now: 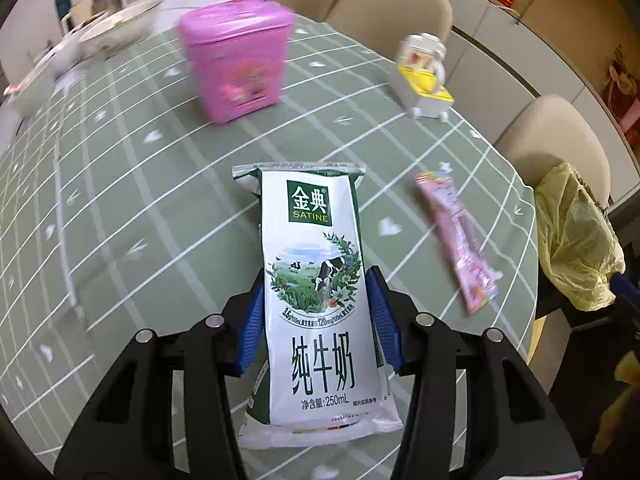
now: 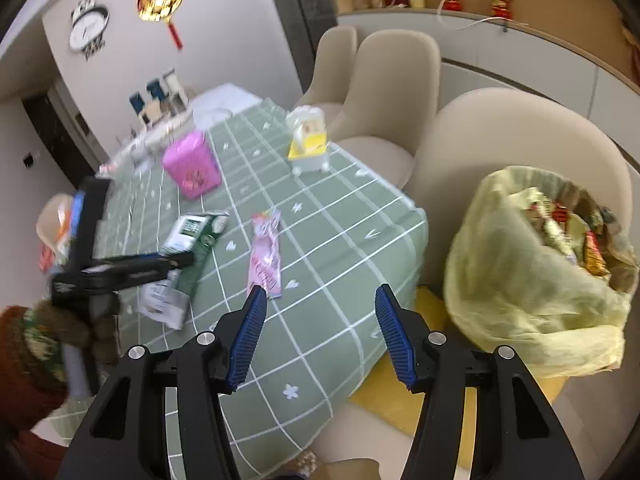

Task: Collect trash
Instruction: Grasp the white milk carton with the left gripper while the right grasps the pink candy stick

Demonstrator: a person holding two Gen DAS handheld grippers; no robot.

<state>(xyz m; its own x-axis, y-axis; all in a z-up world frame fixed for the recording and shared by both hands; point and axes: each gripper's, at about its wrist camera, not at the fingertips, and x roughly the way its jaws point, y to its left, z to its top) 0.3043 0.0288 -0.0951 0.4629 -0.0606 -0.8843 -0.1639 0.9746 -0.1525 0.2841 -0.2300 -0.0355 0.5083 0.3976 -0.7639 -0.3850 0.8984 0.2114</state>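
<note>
Milk carton nearest – green checked tablecloth, beige chairs around.

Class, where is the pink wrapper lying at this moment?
The pink wrapper lies flat on the green tablecloth, right of the milk carton and near the table edge beside the yellow trash bag.
</note>
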